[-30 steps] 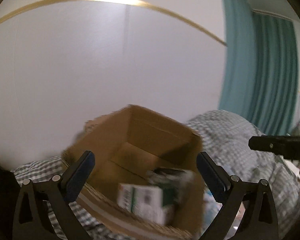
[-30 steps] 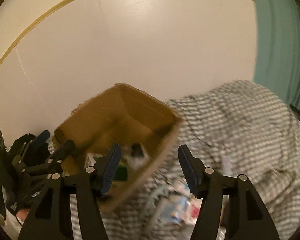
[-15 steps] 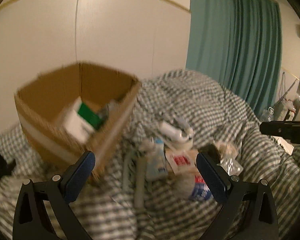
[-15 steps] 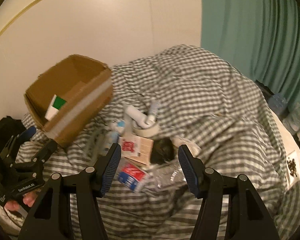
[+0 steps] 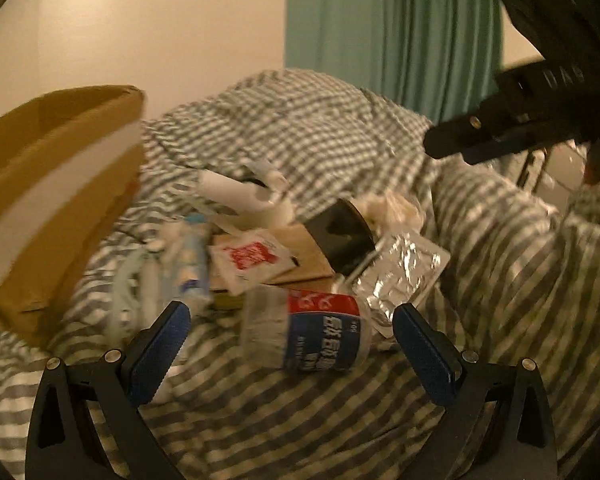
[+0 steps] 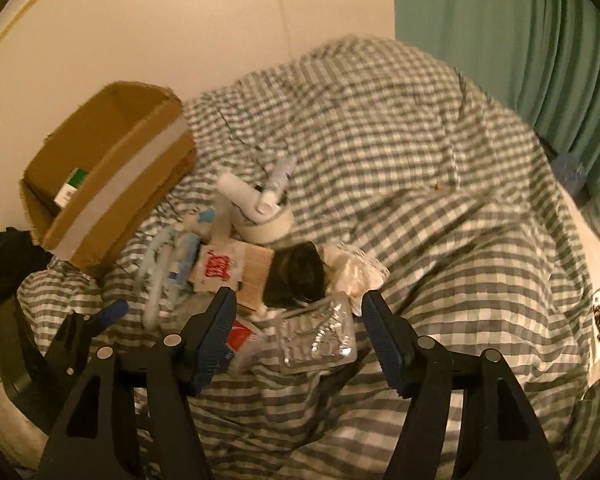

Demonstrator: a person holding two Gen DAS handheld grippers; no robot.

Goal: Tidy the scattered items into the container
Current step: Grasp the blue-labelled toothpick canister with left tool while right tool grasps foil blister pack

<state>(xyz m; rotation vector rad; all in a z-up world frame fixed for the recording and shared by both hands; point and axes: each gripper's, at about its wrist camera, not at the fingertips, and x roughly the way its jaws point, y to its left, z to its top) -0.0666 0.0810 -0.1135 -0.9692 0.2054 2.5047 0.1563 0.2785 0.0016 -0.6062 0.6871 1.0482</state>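
Right, the checked duvet [image 6: 400, 152] carries the cardboard box [image 6: 112, 168] at left, with the scattered pile beside it: tape roll [image 6: 266, 226], foil pack [image 6: 320, 334], labelled bottle [image 5: 320, 332]. Left gripper [image 5: 290, 336] spread wide, empty, around the bottle; right gripper [image 6: 296, 320] parted, empty, above the foil pack.

Both wrist views have swung from the cardboard box to the pile of scattered items on the bed.

One second ago the cardboard box [image 5: 56, 200] filled the middle of both views, seen from above its open top. It now sits at the left, with its taped side showing. The left gripper [image 5: 288, 348] has come down close to the pile, with a red and blue labelled bottle [image 5: 312, 334] just beyond its wide-apart fingers. The right gripper [image 6: 296, 332] now frames a clear foil-like packet [image 6: 320, 338]. The checked bedding [image 6: 420, 160] and teal curtain [image 6: 500, 20] have come into fuller view.
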